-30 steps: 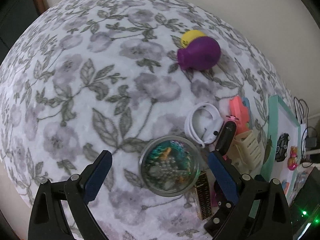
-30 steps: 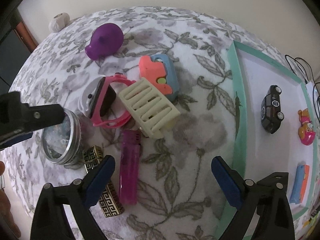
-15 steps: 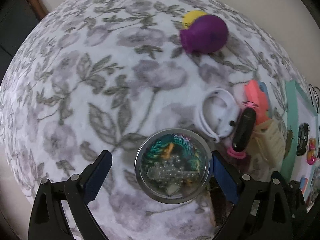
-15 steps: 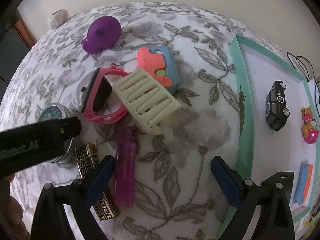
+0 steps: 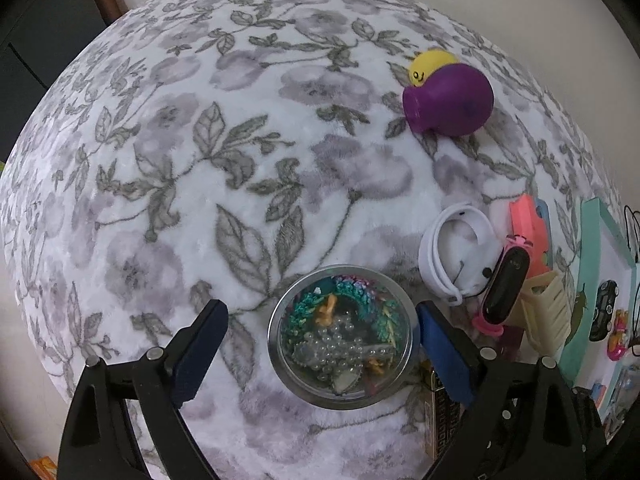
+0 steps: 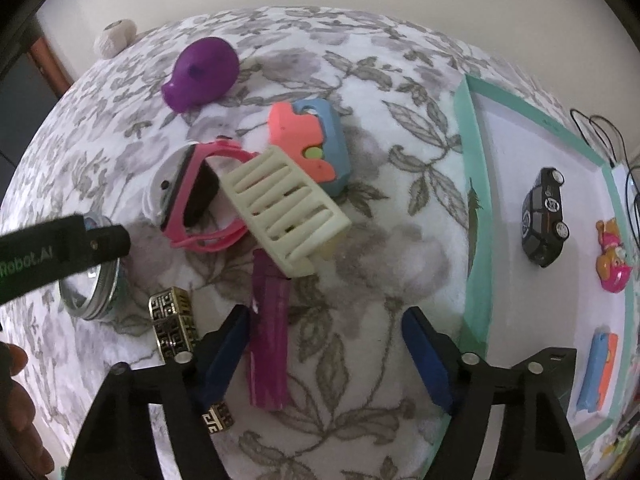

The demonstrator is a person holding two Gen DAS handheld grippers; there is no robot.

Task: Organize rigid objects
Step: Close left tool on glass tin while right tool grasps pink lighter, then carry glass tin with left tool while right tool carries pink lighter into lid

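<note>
A round metal tin (image 5: 340,336) with a clear lid over beads lies on the floral blanket, between the fingers of my left gripper (image 5: 320,344), which is open; its right pad is next to the tin's rim. In the right wrist view the tin (image 6: 94,298) shows partly behind the left gripper's arm. My right gripper (image 6: 324,356) is open over a magenta lighter (image 6: 269,336); its left pad is beside the lighter. A cream slatted rack (image 6: 282,210), a pink watch (image 6: 198,200), a coral-and-blue toy (image 6: 310,142) and a gold patterned lighter (image 6: 172,322) lie close by.
A teal-rimmed white tray (image 6: 474,216) at the right holds a black toy car (image 6: 542,216), a pink figure (image 6: 610,256) and a blue-orange toy (image 6: 598,372). A purple pig toy (image 5: 450,100), a yellow ball (image 5: 430,66) and a white band (image 5: 456,256) lie further back.
My left gripper has moved forward, so the tin now sits between its fingers. My right gripper has moved forward and left over the magenta lighter.
</note>
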